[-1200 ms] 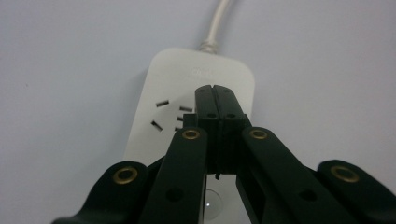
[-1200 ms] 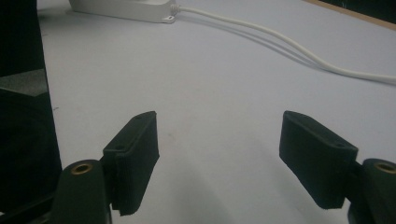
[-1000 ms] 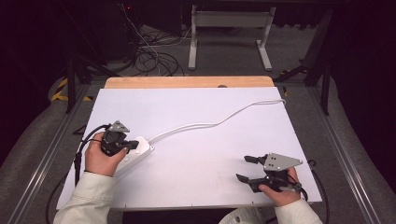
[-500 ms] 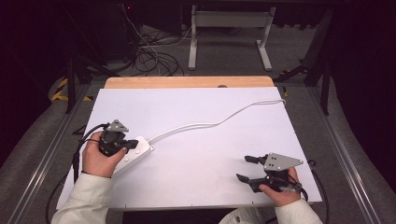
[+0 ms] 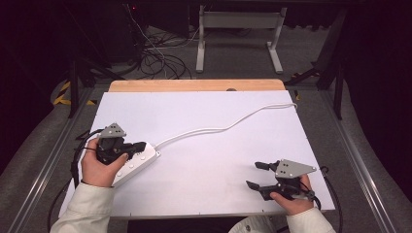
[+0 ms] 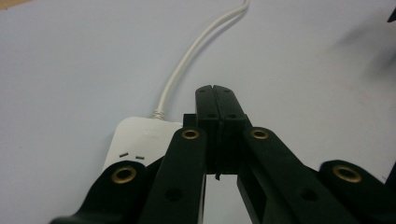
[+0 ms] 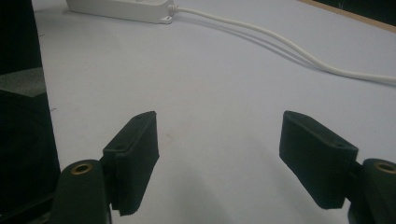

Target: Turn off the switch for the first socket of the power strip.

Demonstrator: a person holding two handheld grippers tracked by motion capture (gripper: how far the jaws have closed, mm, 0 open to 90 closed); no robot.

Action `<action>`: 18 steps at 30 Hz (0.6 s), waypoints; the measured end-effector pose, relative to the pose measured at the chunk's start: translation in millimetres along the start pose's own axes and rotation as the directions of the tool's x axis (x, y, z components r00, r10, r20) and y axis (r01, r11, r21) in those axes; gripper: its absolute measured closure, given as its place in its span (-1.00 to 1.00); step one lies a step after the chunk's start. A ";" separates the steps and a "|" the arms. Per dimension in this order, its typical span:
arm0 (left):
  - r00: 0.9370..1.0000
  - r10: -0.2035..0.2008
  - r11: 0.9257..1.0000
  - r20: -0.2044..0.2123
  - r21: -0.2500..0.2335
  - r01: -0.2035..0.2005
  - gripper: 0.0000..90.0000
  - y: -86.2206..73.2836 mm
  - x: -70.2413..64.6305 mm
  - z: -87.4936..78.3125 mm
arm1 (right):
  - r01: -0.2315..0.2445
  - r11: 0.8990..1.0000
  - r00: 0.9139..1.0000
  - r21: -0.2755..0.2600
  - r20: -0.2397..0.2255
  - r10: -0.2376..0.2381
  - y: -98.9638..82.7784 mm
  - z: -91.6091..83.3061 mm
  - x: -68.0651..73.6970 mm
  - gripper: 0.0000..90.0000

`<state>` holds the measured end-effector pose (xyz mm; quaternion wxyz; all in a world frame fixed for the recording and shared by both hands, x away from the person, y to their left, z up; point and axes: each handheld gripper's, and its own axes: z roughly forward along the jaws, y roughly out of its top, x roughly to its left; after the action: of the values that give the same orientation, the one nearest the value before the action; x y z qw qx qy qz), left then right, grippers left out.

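Left gripper (image 5: 137, 145) lifted slightly, jaws pressed together, empty, tips over power strip (image 5: 138, 159). Strip lay at table's (image 5: 204, 111) left edge. Right gripper (image 5: 257, 175) held still, jaws wide, empty, well right of strip.

A table (image 5: 204, 145) covered by a white sheet is seen, with a strip of bare wood left exposed along its far edge. A white power strip (image 5: 138, 159) is laid flat near the left side, and its white cord (image 5: 228, 126) is trailed across the sheet to the far right corner.
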<state>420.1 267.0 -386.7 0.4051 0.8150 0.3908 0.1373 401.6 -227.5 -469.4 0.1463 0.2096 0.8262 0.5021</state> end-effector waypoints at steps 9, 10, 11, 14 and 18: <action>0.998 0.068 0.995 0.017 -0.074 -0.066 0.70 -1.6 -18.1 -14.5 | 0.005 1.000 1.000 -0.004 -0.002 -0.005 0.5 -0.8 0.2 -0.36; 0.997 0.078 0.994 0.021 -0.080 -0.076 0.64 -1.7 -20.2 -15.8 | 0.005 1.000 1.000 -0.004 -0.002 -0.005 0.6 -0.9 0.3 -0.36; 0.996 0.084 0.992 0.013 -0.092 -0.082 0.55 -1.9 -22.3 -16.8 | 0.005 1.000 1.000 -0.004 -0.002 -0.005 0.6 -1.0 0.4 -0.36; 0.995 0.101 0.989 0.000 -0.105 -0.100 0.32 -2.6 -27.2 -19.6 | 0.005 1.000 1.000 -0.005 -0.003 -0.005 0.7 -0.9 0.5 -0.36; 0.990 0.138 0.978 0.015 -0.157 -0.134 0.10 -5.8 -32.8 -19.8 | 0.007 1.000 1.000 -0.007 -0.004 -0.007 1.1 -1.1 1.2 -0.36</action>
<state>384.9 255.5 -375.5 0.4623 0.8074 0.3169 0.1843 400.3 -227.3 -468.0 0.1472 0.2054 0.8254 0.5048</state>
